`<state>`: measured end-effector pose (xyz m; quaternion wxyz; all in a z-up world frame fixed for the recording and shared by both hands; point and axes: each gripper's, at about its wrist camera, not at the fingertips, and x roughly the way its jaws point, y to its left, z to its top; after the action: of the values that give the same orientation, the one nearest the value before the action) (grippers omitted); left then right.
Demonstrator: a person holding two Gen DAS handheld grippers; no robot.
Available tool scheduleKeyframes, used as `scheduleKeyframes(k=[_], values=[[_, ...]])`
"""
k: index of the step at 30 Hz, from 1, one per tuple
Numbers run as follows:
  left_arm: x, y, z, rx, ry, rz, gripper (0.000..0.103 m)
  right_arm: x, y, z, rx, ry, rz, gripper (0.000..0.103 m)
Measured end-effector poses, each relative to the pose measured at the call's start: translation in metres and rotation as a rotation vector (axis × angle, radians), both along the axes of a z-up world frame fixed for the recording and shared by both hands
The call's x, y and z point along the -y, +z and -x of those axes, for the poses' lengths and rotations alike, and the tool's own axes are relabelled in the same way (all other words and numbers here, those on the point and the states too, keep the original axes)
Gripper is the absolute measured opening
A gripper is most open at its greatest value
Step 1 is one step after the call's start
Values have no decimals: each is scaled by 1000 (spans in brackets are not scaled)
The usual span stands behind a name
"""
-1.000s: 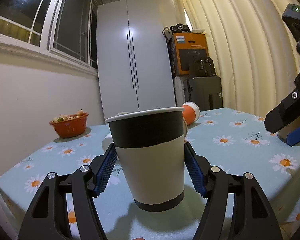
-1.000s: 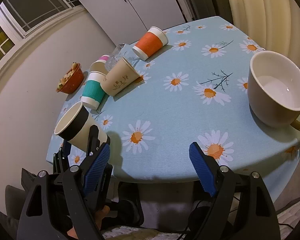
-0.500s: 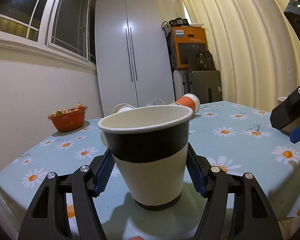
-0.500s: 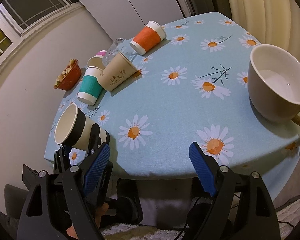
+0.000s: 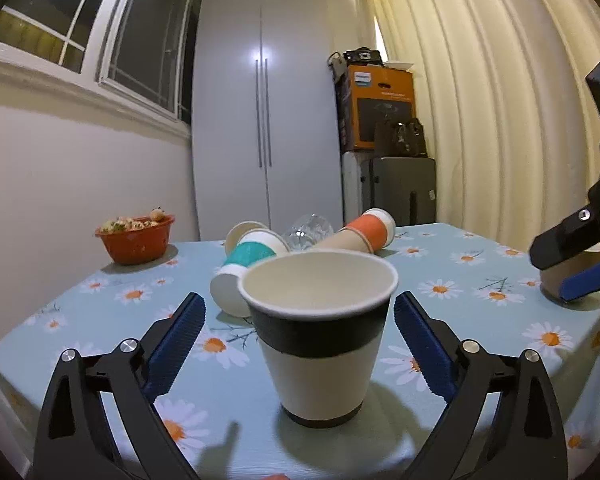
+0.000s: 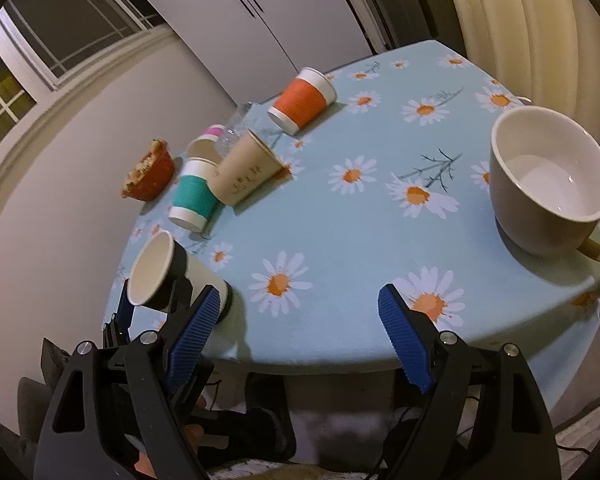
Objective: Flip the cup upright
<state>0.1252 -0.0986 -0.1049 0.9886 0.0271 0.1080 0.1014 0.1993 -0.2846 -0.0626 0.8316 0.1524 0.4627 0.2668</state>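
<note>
At frame centre, the black-banded cup stands upright on the bench, left tongs spread clear for release; right tongs apart, empty.

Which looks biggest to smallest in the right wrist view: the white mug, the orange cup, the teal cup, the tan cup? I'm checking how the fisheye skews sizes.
1. white mug, by far the largest, though it is also nearest the camera.
2. tan cup.
3. orange cup and teal cup: too alike to rank.

White wardrobe between dark window and cream curtain.
</note>
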Motion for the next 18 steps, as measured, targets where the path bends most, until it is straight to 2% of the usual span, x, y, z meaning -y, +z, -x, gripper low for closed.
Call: scheduleKeyframes(k=[6,12,18], values=[[-4,30,17,-30,-94,15,96,-1,11,4,57,7,-25,81],[-10,50,36,-21,-99,46,96,-1,19,13,104,9,-37,81],[-25,78,60,-60,-130,61,96,-4,24,20,139,14,-40,81]])
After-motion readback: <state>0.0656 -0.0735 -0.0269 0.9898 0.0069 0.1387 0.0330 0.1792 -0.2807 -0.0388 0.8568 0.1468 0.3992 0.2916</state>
